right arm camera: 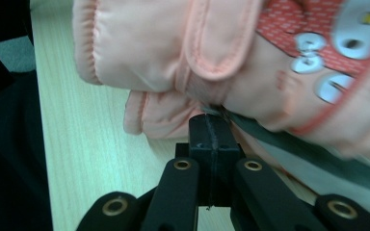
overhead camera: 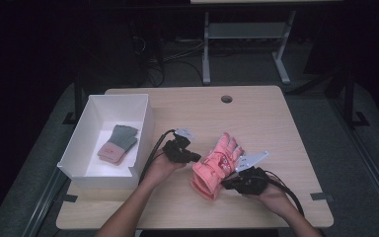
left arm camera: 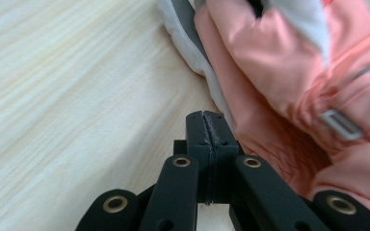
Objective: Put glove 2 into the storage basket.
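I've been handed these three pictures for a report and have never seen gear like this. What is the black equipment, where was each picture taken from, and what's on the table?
A person holds hand-operated tongs, one in each hand: the left tongs and the right tongs. The wide picture looks down from above the wooden table. The other two come from small cameras riding on each tool, looking along its black jaws. On the table lie a pink padded glove and a white box holding a grey glove. The right tongs' jaws are shut, pinching the pink glove's edge. The left jaws are closed beside it, holding nothing.
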`<state>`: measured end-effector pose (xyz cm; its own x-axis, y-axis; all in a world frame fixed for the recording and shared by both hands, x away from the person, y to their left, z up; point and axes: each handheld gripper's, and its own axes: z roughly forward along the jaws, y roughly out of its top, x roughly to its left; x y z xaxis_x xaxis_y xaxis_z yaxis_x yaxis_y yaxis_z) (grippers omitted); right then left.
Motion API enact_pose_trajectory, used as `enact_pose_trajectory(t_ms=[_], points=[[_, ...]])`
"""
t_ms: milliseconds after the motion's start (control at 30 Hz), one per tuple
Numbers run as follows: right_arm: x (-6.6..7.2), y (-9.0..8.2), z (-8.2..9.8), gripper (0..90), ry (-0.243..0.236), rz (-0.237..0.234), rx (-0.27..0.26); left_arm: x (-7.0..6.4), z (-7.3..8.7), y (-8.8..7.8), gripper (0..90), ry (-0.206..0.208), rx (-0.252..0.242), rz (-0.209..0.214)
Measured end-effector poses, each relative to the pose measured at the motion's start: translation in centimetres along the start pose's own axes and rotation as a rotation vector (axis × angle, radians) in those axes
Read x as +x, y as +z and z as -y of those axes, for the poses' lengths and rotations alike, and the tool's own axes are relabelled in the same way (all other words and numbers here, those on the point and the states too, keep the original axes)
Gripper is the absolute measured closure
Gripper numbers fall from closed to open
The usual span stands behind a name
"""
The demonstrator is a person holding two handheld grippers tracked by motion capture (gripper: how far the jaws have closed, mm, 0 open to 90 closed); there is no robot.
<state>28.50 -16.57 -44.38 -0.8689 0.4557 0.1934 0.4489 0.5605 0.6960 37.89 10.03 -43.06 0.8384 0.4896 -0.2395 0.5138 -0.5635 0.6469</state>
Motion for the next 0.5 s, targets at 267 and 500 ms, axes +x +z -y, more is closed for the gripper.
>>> enact_pose_trajectory(t_ms=[267, 500], points=[[-0.8, -2.7, 1.5, 69.4, 0.055, 0.086, -0.023, -0.7, -1.7, -2.7, 62.0, -0.02, -0.036, -0.009], [-1.4, -3.8, 1.9, 59.1, 0.077, 0.14, -0.051, -1.6, -3.8, -3.3, 33.9, 0.023, -0.052, 0.06]])
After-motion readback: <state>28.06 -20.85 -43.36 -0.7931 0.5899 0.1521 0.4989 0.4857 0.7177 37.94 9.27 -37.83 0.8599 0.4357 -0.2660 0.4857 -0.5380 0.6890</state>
